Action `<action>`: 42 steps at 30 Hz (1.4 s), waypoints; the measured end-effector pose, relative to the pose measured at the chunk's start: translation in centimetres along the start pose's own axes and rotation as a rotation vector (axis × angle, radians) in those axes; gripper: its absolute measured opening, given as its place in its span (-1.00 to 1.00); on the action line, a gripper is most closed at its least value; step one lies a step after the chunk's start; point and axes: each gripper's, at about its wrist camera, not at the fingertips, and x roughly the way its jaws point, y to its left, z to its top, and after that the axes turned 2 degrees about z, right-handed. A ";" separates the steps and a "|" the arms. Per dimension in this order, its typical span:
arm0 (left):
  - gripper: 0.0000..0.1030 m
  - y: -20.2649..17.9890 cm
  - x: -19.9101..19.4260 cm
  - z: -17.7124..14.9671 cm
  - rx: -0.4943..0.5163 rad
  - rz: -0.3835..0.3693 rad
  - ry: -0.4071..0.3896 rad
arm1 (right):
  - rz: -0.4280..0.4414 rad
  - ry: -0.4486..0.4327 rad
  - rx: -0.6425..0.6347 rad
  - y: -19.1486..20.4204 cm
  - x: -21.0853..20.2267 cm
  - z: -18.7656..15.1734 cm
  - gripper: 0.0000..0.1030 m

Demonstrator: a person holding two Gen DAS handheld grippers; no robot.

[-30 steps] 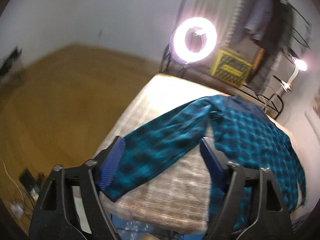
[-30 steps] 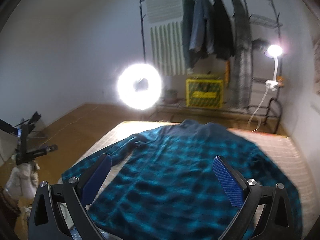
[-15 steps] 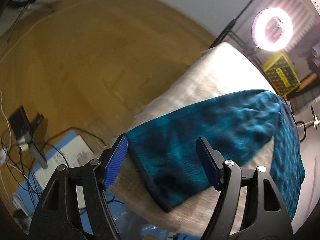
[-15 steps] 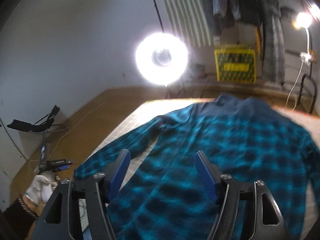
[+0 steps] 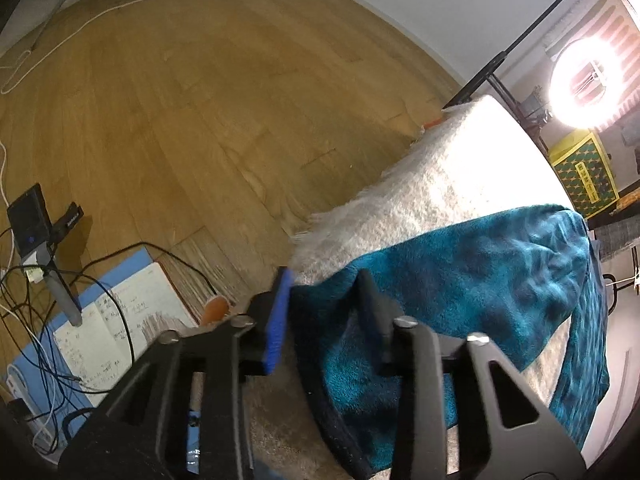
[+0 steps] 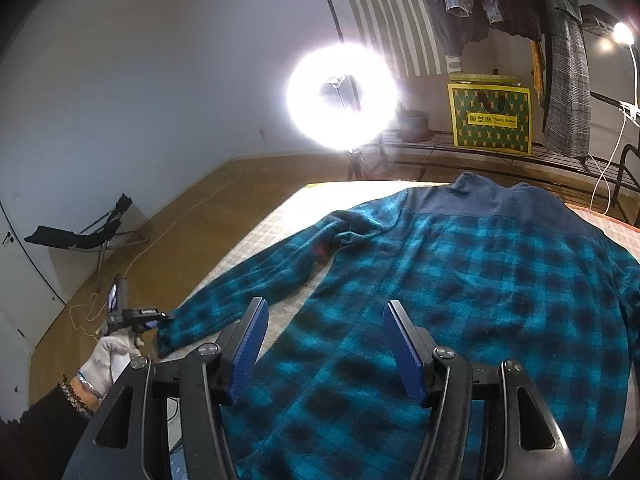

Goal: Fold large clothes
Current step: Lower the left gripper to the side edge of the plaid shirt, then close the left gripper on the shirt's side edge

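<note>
Cuff [image 5: 320, 332] apparently clamped, left claw [image 5: 324, 312].

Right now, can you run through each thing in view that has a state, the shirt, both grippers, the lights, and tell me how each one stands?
Teal plaid fleece shirt: spread flat, back up, unfolded.
Shirt's left sleeve cuff: pinched at the bed's corner.
Left gripper: fingers have just been closing, now shut on the cuff.
Right gripper: open over the hem, holding nothing.
Ring light: on.
Small clip lamp: on.
</note>
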 end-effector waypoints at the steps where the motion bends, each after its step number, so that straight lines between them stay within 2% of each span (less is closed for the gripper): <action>1: -0.73 -0.1 -0.2 0.0 0.007 -0.015 -0.008 | -0.002 0.003 0.002 -0.2 0.1 0.0 0.23; 6: -0.76 -1.7 -2.7 0.1 0.069 -0.063 -0.086 | -0.019 0.009 0.007 -0.8 0.3 -0.2 0.23; 9: -0.76 -2.7 -4.7 0.1 0.083 -0.120 -0.130 | -0.021 0.020 0.009 -0.9 0.4 -0.2 0.19; 12: -0.77 -4.0 -6.7 -0.1 0.106 -0.159 -0.166 | -0.010 0.043 0.007 -0.8 0.8 -0.5 0.09; 15: -0.77 -5.7 -8.6 -0.6 0.137 -0.217 -0.191 | 0.005 0.070 0.005 -0.9 1.1 -1.0 -0.10; 17: -0.77 -7.4 -10.1 -1.5 0.183 -0.251 -0.210 | 0.030 0.101 0.010 -1.0 1.4 -1.4 -0.25; 19: -0.77 -9.1 -11.3 -2.3 0.218 -0.295 -0.217 | 0.052 0.129 0.012 -1.1 1.7 -2.0 -0.29; 24: -0.77 -14.5 -15.2 -5.2 0.320 -0.425 -0.231 | 0.088 0.202 0.020 -1.4 2.5 -4.0 -0.32; 28: -0.77 -18.5 -18.4 -7.7 0.428 -0.513 -0.243 | 0.090 0.215 0.033 -2.1 2.0 -4.9 -0.33; 31: -0.77 -21.7 -20.2 -10.4 0.510 -0.587 -0.218 | 0.088 0.195 0.059 -3.0 0.9 -4.5 -0.33; 35: -0.77 -25.4 -21.5 -14.9 0.619 -0.703 -0.140 | 0.085 0.159 0.088 -4.3 -1.0 -3.2 -0.29; 38: -0.77 -27.2 -21.8 -18.1 0.695 -0.771 -0.076 | 0.087 0.158 0.101 -5.4 -2.2 -1.8 -0.22; 40: -0.77 -27.8 -21.9 -20.0 0.724 -0.810 -0.027 | 0.113 0.155 0.113 -6.2 -2.3 -0.5 -0.22; 42: -0.77 -27.9 -21.7 -21.2 0.748 -0.827 0.014 | 0.097 0.152 0.097 -6.8 -1.8 1.1 -0.25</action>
